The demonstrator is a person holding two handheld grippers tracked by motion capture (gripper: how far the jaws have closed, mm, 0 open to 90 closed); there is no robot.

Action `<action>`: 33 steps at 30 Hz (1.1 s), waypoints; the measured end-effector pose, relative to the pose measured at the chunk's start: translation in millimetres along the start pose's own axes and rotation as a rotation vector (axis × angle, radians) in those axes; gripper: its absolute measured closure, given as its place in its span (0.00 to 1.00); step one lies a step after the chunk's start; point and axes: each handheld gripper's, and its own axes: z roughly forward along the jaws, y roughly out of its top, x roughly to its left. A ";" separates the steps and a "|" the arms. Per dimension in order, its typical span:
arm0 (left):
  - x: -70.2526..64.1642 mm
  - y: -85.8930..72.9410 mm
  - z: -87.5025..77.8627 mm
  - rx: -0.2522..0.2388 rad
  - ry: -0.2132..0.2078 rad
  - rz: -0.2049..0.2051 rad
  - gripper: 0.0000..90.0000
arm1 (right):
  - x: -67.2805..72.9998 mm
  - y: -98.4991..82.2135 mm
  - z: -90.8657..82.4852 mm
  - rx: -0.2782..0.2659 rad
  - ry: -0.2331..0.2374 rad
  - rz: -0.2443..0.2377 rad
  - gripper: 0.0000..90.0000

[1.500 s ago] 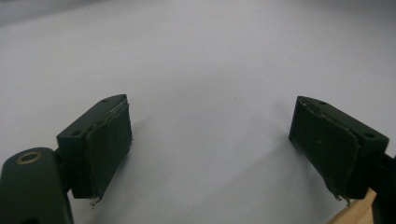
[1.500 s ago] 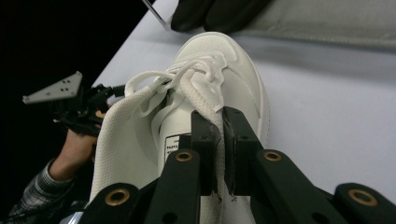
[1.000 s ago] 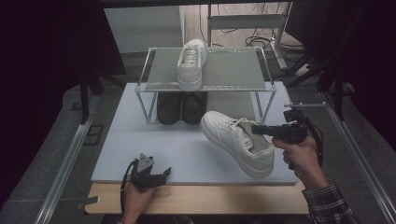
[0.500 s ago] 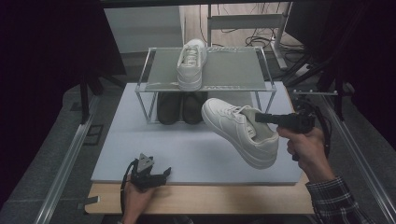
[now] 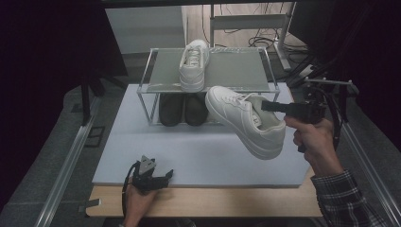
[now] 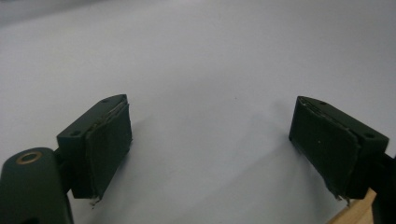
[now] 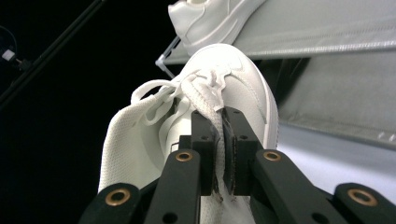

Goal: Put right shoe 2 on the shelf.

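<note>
While the left gripper (image 5: 152,177) rests on the white mat (image 5: 198,156), jaws wide apart, the right gripper (image 7: 222,140) lifts 1 white sneaker (image 5: 246,120), clamped on its tongue.

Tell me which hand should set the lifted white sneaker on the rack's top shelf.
Right: its tongs already clamp the sneaker by its tongue, beside the shelf. The left tongs rest open near the table edge.

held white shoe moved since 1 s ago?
Yes. The shoe in the right tool rose off the mat, its toe now up against the rack shelf edge.
</note>
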 end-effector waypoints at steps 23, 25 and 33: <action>0.0 0.0 0.0 -0.001 0.000 -0.001 0.14 | -20.5 37.9 27.3 -0.126 -0.119 0.049 0.94; 0.1 0.0 0.0 -0.001 0.000 0.000 0.14 | -22.2 41.3 33.2 -0.132 -0.132 0.053 0.94; 0.0 -0.1 0.0 -0.001 0.000 -0.001 0.14 | -28.6 51.4 51.6 -0.152 -0.158 0.070 0.94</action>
